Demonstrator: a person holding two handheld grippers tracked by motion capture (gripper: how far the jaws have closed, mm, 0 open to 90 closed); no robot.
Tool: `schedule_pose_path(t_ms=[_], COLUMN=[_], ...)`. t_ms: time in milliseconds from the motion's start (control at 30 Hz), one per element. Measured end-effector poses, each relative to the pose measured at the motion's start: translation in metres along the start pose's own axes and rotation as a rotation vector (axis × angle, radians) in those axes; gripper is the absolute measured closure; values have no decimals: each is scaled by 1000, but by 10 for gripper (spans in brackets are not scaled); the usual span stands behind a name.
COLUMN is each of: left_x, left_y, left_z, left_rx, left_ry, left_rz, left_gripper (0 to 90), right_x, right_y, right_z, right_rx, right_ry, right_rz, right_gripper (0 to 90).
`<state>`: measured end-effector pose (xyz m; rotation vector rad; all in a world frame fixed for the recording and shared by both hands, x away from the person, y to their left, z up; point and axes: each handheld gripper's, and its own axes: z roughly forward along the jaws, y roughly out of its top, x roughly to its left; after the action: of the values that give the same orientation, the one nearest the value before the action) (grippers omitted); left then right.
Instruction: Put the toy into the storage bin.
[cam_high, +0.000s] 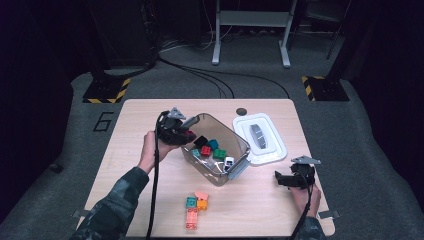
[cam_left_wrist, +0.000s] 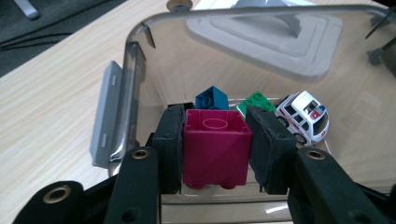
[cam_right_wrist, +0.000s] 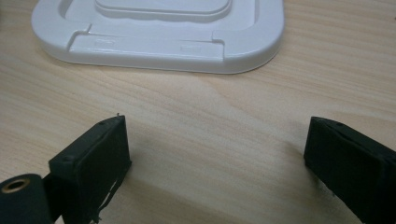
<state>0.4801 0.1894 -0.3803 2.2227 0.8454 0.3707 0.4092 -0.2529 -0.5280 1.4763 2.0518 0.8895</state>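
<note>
High view shows your table (cam_high: 150, 120) carrying the clear bin (cam_high: 240, 140), with its white lid (cam_high: 272, 150) flat just beside it. Your left gripper (cam_high: 186, 133) hangs over the bin's near rim, jaws clamped on a magenta block (cam_left_wrist: 215, 149) above the toy ambulance (cam_left_wrist: 303, 115). Your right gripper (cam_right_wrist: 215, 158) rests low over bare wood, jaws spread wide, holding nothing.
</note>
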Motion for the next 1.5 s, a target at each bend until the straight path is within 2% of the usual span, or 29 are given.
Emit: schedule_pose_path(t_ms=[300,800,967,1067,1267,1500], left_x=[0,0,-2,-4,-10,-15], left_y=[-5,-6,-7,-7,-14,-33], left_z=[9,13,6,-1,-18,-37], left_rx=[53,95,75,61,31,-9], left_ry=[-8,-32,-45,-37,-11,36], left_rz=[-9,-14,-10,-7,5,-20], left_gripper=[588,570,467,394,256,169], right_x=[0,0,0,0,0,0], right_y=[0,0,0,0,0,0], right_z=[0,0,0,0,0,0], right_rx=[0,0,0,0,0,0], right_ry=[0,0,0,0,0,0], right_rz=[0,1,0,1,0,1], right_gripper=[60,60,60,60,60,60])
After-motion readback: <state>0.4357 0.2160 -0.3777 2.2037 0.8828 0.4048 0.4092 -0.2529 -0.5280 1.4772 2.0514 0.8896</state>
